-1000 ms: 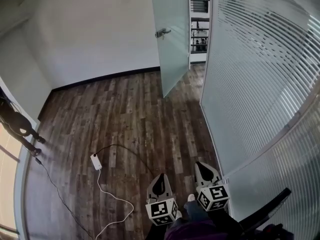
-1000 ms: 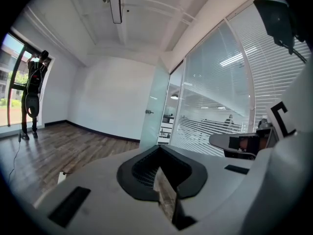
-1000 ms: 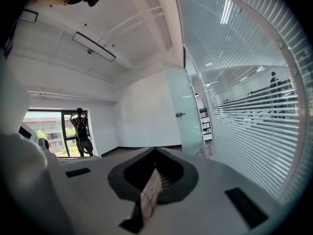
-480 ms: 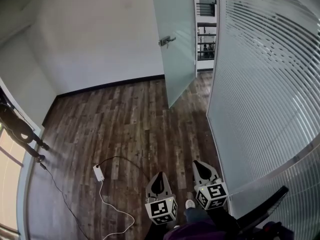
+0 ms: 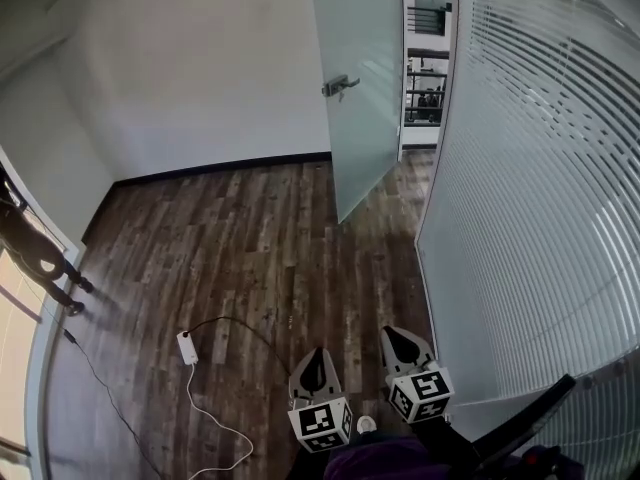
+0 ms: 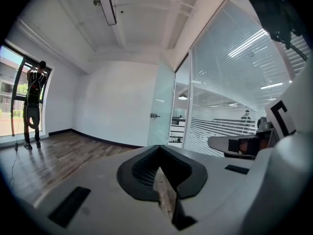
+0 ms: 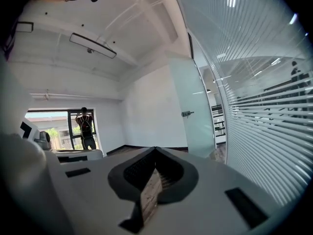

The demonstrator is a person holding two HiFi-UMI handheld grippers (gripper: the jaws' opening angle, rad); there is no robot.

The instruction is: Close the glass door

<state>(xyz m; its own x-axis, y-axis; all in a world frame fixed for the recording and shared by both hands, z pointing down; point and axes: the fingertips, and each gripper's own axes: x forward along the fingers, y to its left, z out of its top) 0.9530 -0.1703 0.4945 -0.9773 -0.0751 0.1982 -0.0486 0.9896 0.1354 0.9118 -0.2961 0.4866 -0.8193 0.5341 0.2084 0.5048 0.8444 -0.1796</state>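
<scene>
The frosted glass door [image 5: 360, 88] stands open at the far end of the room, swung inward, with its metal handle [image 5: 340, 85] facing me. It also shows ahead as the door [image 6: 161, 106] in the left gripper view and as the door [image 7: 193, 116] in the right gripper view. My left gripper [image 5: 317, 358] and right gripper [image 5: 393, 336] hang side by side low in the head view, far short of the door. Both point toward it, roughly level. The jaws of each are shut with nothing between them.
A glass wall with white blinds [image 5: 540, 218] runs along the right up to the doorway [image 5: 428, 78]. A white power adapter [image 5: 186, 345] with its cable lies on the wood floor at left. A person [image 5: 30, 253] stands at the window at far left.
The view has advanced toward the door, which now looks nearer and larger. Both grippers travelled along with it, still shut. The door itself has not swung.
</scene>
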